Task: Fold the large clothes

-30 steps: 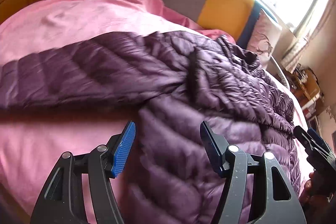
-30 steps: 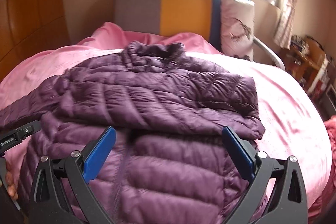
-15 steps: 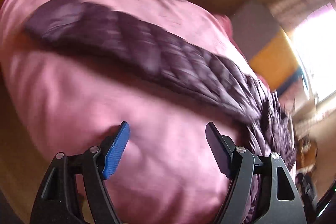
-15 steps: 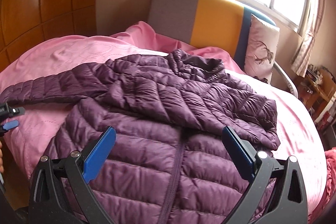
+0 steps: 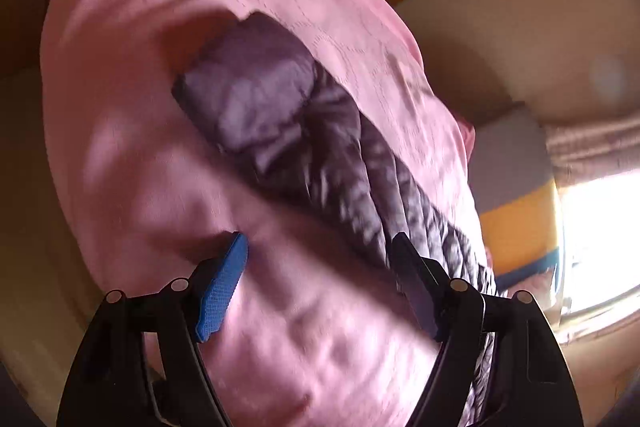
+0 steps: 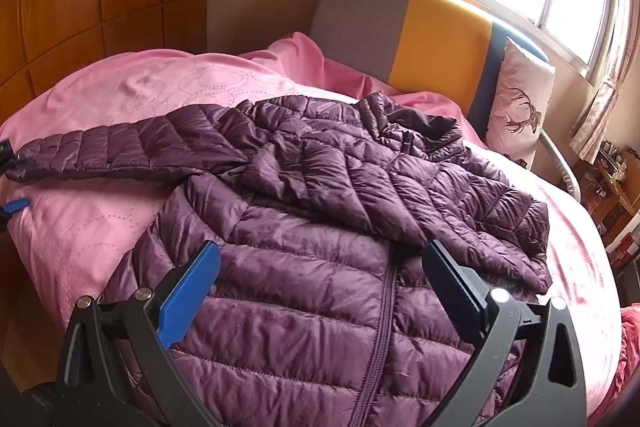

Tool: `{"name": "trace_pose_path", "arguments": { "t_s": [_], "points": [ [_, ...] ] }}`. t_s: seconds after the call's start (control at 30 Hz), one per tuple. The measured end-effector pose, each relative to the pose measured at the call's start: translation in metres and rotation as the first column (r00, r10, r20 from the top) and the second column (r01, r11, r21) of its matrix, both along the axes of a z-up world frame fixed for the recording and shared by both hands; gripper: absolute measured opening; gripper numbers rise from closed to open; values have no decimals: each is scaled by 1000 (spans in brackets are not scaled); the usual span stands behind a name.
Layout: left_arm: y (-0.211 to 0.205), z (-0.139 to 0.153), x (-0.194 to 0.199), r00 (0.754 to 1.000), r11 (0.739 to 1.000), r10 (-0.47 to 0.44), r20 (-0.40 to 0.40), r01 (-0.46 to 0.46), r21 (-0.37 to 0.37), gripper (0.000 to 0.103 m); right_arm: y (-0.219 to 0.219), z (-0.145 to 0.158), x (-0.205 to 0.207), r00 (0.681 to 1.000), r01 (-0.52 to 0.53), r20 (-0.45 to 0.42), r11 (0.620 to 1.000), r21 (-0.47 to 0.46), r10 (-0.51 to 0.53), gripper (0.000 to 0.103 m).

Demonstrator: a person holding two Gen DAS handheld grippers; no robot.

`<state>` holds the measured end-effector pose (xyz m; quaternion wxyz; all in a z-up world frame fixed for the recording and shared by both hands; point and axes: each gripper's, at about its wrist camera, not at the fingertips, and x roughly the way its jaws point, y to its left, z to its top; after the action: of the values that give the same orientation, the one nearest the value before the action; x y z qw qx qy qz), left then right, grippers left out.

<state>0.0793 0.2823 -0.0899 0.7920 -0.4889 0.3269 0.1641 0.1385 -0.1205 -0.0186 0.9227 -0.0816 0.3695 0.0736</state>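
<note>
A purple quilted jacket [image 6: 320, 227] lies front up and zipped on the pink bedspread [image 6: 120, 87]. One sleeve is folded across its chest. The other sleeve [image 6: 120, 147] stretches out to the left. My right gripper [image 6: 322, 249] hovers open over the jacket's lower front, with nothing between its fingers. My left gripper [image 5: 318, 239] is open above the bedspread [image 5: 140, 167], rolled to one side. The cuff of the stretched sleeve [image 5: 248, 99] lies ahead of its fingertips, apart from them. In the right wrist view the left gripper's fingertips [image 6: 16, 205] peek in at the left edge by that cuff.
A grey, yellow and blue headboard [image 6: 400, 35] stands behind the bed, with a deer-print pillow [image 6: 520, 99] leaning on it. Wooden wall panels [image 6: 80, 7] run along the left. A cluttered shelf [image 6: 616, 179] and a red cloth [image 6: 628, 347] are on the right.
My left gripper swung left from the jacket body along the stretched sleeve to its cuff, rolling over and opening a little wider. My right gripper shifted slightly, so more of the jacket shows.
</note>
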Motion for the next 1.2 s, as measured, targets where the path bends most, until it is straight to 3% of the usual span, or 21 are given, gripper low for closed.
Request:
{"name": "trace_pose_path", "arguments": {
  "t_s": [0.1, 0.13, 0.17, 0.27, 0.33, 0.5, 0.63, 0.7, 0.9, 1.0, 1.2],
  "points": [
    [7, 0, 3, 1000, 1000, 22, -5, -21, 15, 68, 3, -7, 3, 1000, -7, -19, 1000, 0, 7, 101],
    [10, 1, 6, 1000, 999, 22, -6, -22, 31, 60, 3, -10, 5, 1000, -8, -27, 1000, -1, 8, 101],
    [11, 1, 10, 1000, 999, 17, -13, -16, 52, 46, 4, -13, 5, 999, -8, -32, 1000, -3, 8, 101],
    [16, -3, 19, 999, 997, -4, -39, 7, 78, 20, 4, -22, 8, 998, -12, -55, 1000, 1, 12, 101],
    [17, -1, 21, 999, 994, -18, -45, 22, 102, 10, 2, -31, 10, 997, -9, -78, 1000, 8, 10, 101],
    [-12, 28, 33, 994, 960, -108, -12, 107, 260, 8, -19, -54, 10, 989, 44, -141, 999, 25, -40, 101],
    [-52, 59, 40, 973, 906, -226, 38, 196, 375, 8, -40, -66, 6, 981, 96, -176, 994, 60, -84, 101],
    [-71, 69, 44, 957, 887, -282, 65, 234, 398, 8, -48, -66, 4, 979, 118, -175, 990, 74, -104, 101],
    [-136, 82, 62, 882, 820, -461, 94, 384, 424, 8, -61, -66, -1, 977, 146, -171, 984, 103, -127, 101],
    [-180, 87, 68, 822, 749, -563, 80, 467, 470, 8, -66, -64, -4, 977, 159, -165, 980, 119, -138, 101],
    [-276, 73, 77, 661, 573, -750, 4, 647, 503, 8, -95, -64, -7, 963, 228, -189, 955, 192, -192, 101]
  ]
}}
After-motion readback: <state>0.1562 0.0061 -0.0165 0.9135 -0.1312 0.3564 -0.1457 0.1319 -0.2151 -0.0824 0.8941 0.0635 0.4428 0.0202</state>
